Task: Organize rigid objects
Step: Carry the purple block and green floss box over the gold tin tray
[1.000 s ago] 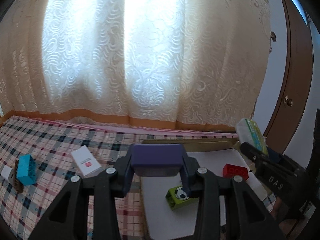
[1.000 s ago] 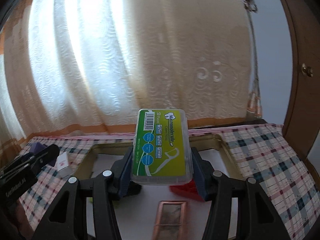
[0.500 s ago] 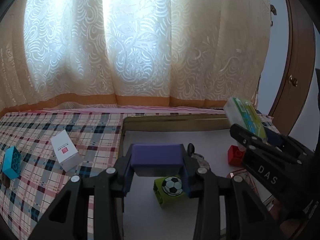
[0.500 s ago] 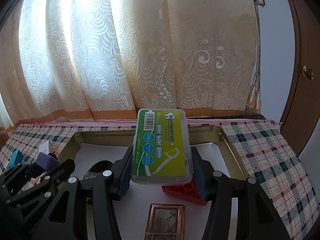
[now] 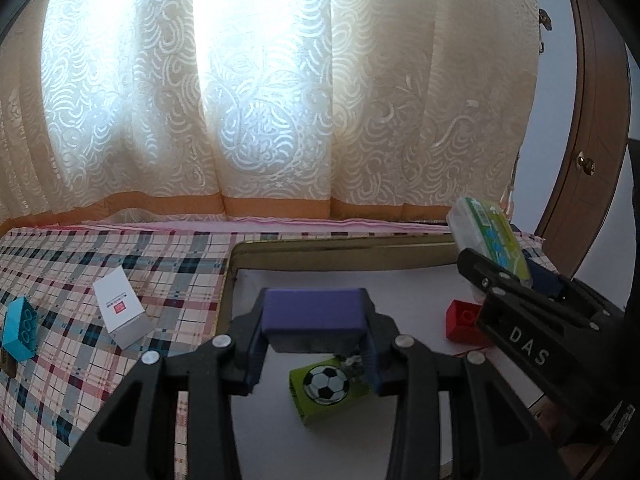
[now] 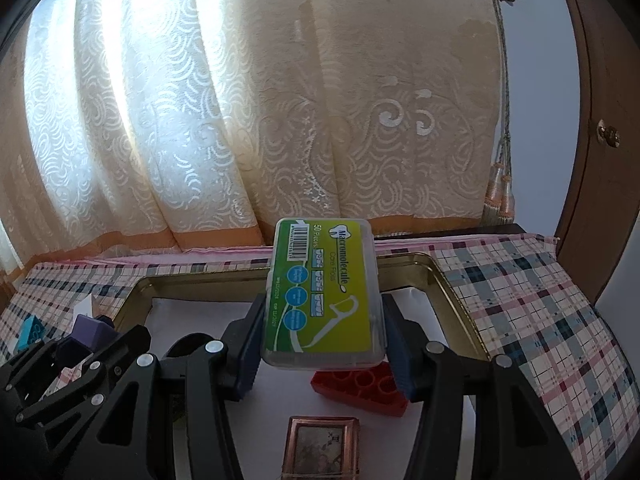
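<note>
Both loads have come over the tray: left hand-held gripper clamps the purple block, right hand-held gripper the floss box, ready for placing

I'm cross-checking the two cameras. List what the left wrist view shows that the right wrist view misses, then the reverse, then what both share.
Left wrist only: the green football block in the tray.

Right wrist only: a copper-framed picture on the tray floor.

Both: the tray, the red block, the floss box in the right gripper, the purple block in the left gripper, the blue block.
</note>
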Demonstrator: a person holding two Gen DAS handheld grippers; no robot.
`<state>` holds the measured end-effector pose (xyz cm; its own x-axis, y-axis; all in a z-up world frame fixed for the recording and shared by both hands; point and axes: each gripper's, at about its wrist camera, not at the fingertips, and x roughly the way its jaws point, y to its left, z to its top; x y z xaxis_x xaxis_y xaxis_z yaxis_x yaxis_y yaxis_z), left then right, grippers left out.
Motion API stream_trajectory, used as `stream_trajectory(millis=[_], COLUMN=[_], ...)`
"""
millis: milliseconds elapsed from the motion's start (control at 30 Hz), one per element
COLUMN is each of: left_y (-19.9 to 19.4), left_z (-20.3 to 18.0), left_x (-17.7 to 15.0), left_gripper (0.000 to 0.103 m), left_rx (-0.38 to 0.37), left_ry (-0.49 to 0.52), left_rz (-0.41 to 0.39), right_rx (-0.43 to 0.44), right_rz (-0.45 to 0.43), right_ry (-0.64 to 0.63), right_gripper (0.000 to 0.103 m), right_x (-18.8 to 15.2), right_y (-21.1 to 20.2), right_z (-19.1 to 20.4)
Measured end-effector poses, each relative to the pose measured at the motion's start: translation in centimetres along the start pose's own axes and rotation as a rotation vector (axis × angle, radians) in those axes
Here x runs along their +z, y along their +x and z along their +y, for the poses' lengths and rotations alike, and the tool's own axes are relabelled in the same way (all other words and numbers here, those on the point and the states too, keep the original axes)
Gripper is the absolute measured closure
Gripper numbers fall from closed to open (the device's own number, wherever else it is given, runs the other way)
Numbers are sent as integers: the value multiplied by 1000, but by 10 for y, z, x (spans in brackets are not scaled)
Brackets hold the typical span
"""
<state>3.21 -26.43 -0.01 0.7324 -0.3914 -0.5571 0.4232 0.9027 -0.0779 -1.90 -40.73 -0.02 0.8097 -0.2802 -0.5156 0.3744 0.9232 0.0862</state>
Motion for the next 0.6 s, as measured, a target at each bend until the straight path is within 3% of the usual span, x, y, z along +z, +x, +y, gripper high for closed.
stream_trajectory(millis=[200, 600], left_y=[6, 13], left_z=[-3, -10], left_x=[-4, -13], left_gripper=[64, 64], left_rx=[30, 67], left_ry=[18, 55], left_rz=[28, 56], right_rx=[47, 23], right_rz=[50, 113], right_ry=[6, -13], right_gripper=[47, 47], right_x=[-2, -8], right_y=[9, 19], right_z=[5, 12])
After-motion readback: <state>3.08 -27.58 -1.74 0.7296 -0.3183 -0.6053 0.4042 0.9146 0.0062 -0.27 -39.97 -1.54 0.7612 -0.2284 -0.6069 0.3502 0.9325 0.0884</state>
